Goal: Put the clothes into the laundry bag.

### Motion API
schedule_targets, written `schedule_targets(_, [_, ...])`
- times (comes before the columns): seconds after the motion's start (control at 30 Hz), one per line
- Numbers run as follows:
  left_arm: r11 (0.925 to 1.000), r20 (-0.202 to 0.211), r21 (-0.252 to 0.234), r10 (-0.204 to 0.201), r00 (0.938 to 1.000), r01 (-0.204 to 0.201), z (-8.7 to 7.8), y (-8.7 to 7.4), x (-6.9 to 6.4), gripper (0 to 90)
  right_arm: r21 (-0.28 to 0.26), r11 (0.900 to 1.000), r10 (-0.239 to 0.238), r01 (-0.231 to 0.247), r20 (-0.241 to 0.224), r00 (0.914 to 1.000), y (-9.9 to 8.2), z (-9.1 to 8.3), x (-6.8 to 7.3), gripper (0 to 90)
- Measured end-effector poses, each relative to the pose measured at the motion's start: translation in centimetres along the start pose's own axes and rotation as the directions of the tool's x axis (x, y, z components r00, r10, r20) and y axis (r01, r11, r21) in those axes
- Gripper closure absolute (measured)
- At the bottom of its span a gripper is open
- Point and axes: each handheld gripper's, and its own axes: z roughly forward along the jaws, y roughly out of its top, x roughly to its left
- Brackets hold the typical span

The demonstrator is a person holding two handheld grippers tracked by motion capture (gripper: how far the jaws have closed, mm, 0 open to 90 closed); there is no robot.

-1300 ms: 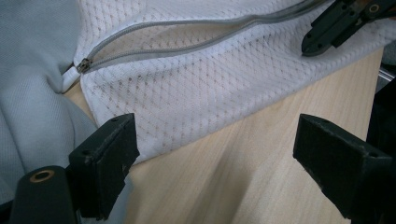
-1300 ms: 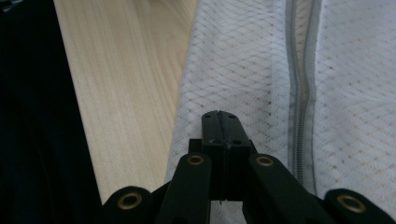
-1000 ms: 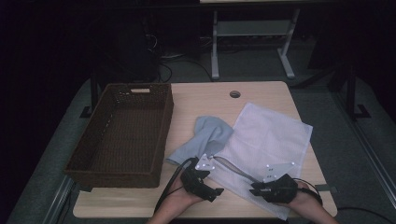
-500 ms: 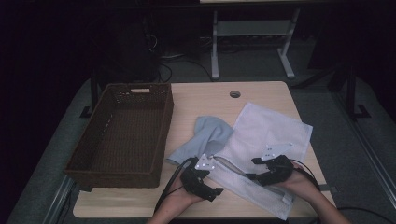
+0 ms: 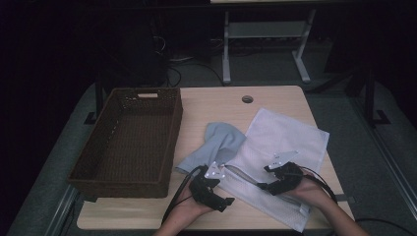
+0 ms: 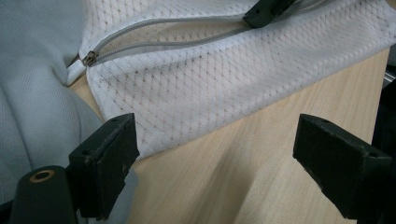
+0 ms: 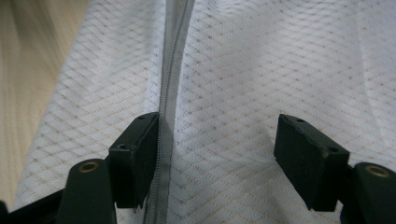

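At 9 o'clock on the table (image 5: 206, 101) stands the brown basket (image 5: 129, 140); I can read no label or writing on it. Near the middle lies the blue cloth (image 5: 216, 145), touching the white mesh bag (image 5: 282, 147), which spreads toward 3 o'clock. My left gripper (image 5: 220, 194) is at 6 o'clock with its jaws wide and nothing between them, over the bag's near edge. The zipper pull (image 6: 89, 58) sits beside the cloth. My right gripper (image 5: 269, 179) rests on the bag; its jaws have just been opening and now stand apart, one beside the zipper (image 7: 169, 74), gripping nothing.
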Motion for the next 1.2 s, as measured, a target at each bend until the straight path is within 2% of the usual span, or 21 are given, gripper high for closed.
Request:
schedule_targets(0.1, [1.0000,0.001,0.001,0.000,1.0000,0.000,0.0,0.0,0.0,13.3,-0.002,1.0000,0.005,-0.005,-0.002,1.0000,-0.1,0.0,-0.1,33.5])
schedule_targets(0.2, [1.0000,0.001,-0.001,-0.001,1.0000,0.001,0.0,0.0,0.0,13.3,-0.008,0.9995,0.032,-0.032,-0.004,0.9995,-0.2,-0.3,-0.4,41.1])
schedule_targets(0.3, [1.0000,0.001,0.001,0.002,1.0000,-0.002,-0.1,0.0,0.1,13.3,-0.012,0.9990,0.043,-0.043,-0.009,0.9990,-0.2,-0.4,-0.6,43.3])
schedule_targets(0.5, [1.0000,0.000,0.003,0.003,1.0000,-0.003,-0.1,0.0,0.1,13.3,-0.045,0.9966,0.070,-0.070,0.014,0.9974,-0.3,-1.2,-1.2,49.0])
schedule_targets(0.53, [1.0000,0.001,0.003,0.003,1.0000,-0.003,-0.1,0.0,0.1,13.3,-0.054,0.9948,0.087,-0.087,0.012,0.9961,-0.4,-1.4,-1.5,51.0])
schedule_targets(0.6, [1.0000,0.001,0.003,0.002,1.0000,-0.002,0.0,0.0,0.1,13.3,-0.050,0.9945,0.093,-0.093,0.004,0.9957,-0.6,-1.4,-1.6,52.5])
schedule_targets(0.7, [1.0000,0.002,0.001,-0.001,1.0000,0.001,0.0,0.0,0.0,13.3,-0.036,0.9956,0.087,-0.087,0.000,0.9962,-0.6,-1.2,-1.5,53.6])
schedule_targets(0.8, [1.0000,0.000,0.003,0.001,1.0000,-0.001,-0.1,0.0,0.0,13.3,-0.019,0.9983,0.054,-0.054,-0.034,0.9980,-0.5,-0.7,-0.9,53.8])
schedule_targets(0.9, [1.0000,0.001,0.005,0.002,1.0000,-0.002,-0.1,0.0,0.0,13.3,-0.012,0.9995,0.030,-0.031,-0.020,0.9993,-0.4,-0.6,-0.5,55.2])
schedule_targets(1.0, [1.0000,0.001,0.004,0.002,1.0000,-0.002,-0.1,0.0,0.1,13.3,-0.009,0.9999,0.009,-0.009,0.001,1.0000,-0.4,-0.6,-0.3,61.5])
schedule_targets(1.1, [1.0000,0.001,0.004,0.003,1.0000,-0.003,-0.1,0.0,0.1,13.3,-0.007,1.0000,0.006,-0.006,0.003,1.0000,-0.4,-0.6,-0.3,64.9])
schedule_targets(1.13, [1.0000,0.001,0.003,0.003,1.0000,-0.003,-0.1,0.0,0.1,13.3,-0.011,0.9999,0.002,-0.002,0.003,1.0000,-0.3,-0.7,-0.2,71.4])
schedule_targets(1.17, [1.0000,0.001,0.003,0.003,1.0000,-0.003,-0.1,0.0,0.1,13.3,-0.011,0.9999,0.002,-0.002,0.003,1.0000,-0.3,-0.7,-0.2,71.4])
schedule_targets(1.2, [1.0000,0.001,0.002,0.003,1.0000,-0.003,-0.1,0.0,0.1,13.3,-0.019,0.9998,0.004,-0.004,0.000,1.0000,-0.3,-0.9,-0.2,76.7])
